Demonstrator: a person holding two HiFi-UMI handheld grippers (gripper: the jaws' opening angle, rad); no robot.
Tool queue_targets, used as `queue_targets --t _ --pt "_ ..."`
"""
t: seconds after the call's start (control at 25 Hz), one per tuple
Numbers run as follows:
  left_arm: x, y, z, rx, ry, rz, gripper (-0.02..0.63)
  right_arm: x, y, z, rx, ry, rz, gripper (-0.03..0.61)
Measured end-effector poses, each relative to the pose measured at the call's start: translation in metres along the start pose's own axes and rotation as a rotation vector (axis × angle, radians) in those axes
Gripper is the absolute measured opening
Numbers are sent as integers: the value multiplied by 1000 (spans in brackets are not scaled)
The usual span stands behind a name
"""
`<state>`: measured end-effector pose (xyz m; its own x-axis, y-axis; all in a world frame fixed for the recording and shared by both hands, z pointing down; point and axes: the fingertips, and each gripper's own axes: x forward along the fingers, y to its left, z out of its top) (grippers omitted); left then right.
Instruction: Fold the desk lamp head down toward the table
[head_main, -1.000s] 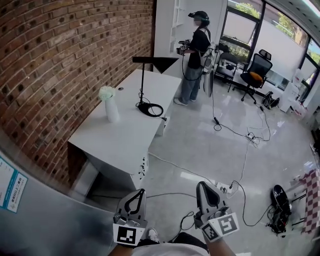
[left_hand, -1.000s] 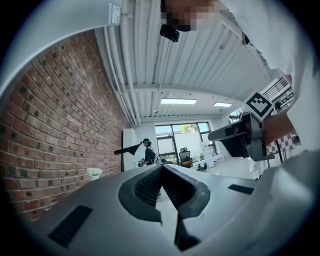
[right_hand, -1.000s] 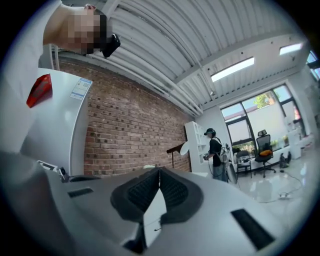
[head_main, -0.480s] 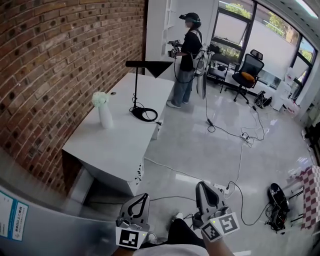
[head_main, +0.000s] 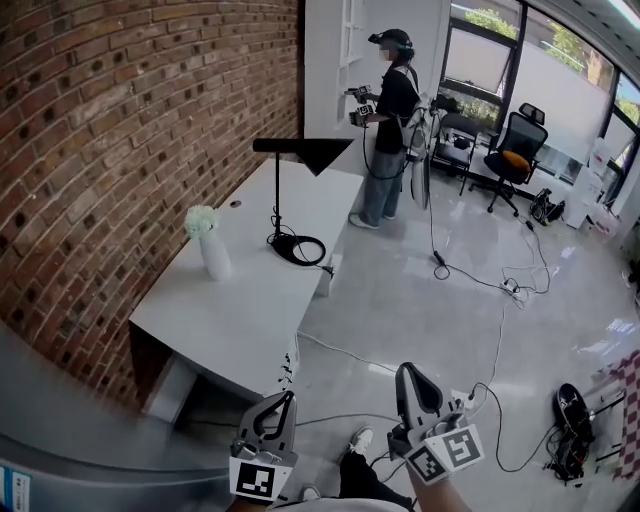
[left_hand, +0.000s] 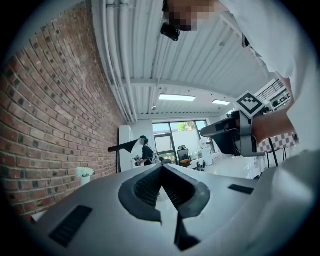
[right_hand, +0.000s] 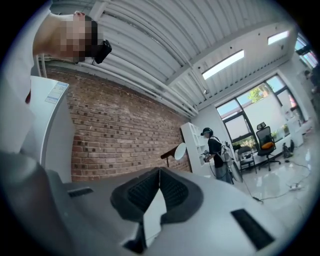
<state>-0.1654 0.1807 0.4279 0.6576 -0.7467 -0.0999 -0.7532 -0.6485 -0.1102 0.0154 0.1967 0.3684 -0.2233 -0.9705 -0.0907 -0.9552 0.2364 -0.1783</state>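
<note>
The black desk lamp (head_main: 300, 150) stands on the white table (head_main: 230, 310). Its flat head is level on a thin upright pole, and the cord lies coiled at the base (head_main: 297, 247). Both grippers hang low at the bottom of the head view, well short of the table. My left gripper (head_main: 288, 397) is shut and holds nothing. My right gripper (head_main: 403, 369) is shut and empty too. The left gripper view has the lamp (left_hand: 125, 146) far off beyond the closed tips (left_hand: 162, 166). In the right gripper view the lamp (right_hand: 175, 151) is small and distant past the closed tips (right_hand: 159, 170).
A white vase of flowers (head_main: 210, 245) stands on the table to the left of the lamp. A brick wall (head_main: 120, 150) runs along the left. A person (head_main: 390, 120) stands beyond the table by a white shelf. Cables (head_main: 480, 290) and an office chair (head_main: 515, 150) are on the floor to the right.
The table and lamp have come a little nearer and lower in the head view as I walk. Both grippers keep their places at the bottom, still shut.
</note>
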Motion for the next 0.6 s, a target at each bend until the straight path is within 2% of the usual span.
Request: queue_targets --t 0.4,0.6 --pt "92 5 -29 -1 86 17 8 56 -90 -8 88 4 -9 17" --pt "160 3 -21 24 94 14 8 89 -140 -9 139 28 13 17"
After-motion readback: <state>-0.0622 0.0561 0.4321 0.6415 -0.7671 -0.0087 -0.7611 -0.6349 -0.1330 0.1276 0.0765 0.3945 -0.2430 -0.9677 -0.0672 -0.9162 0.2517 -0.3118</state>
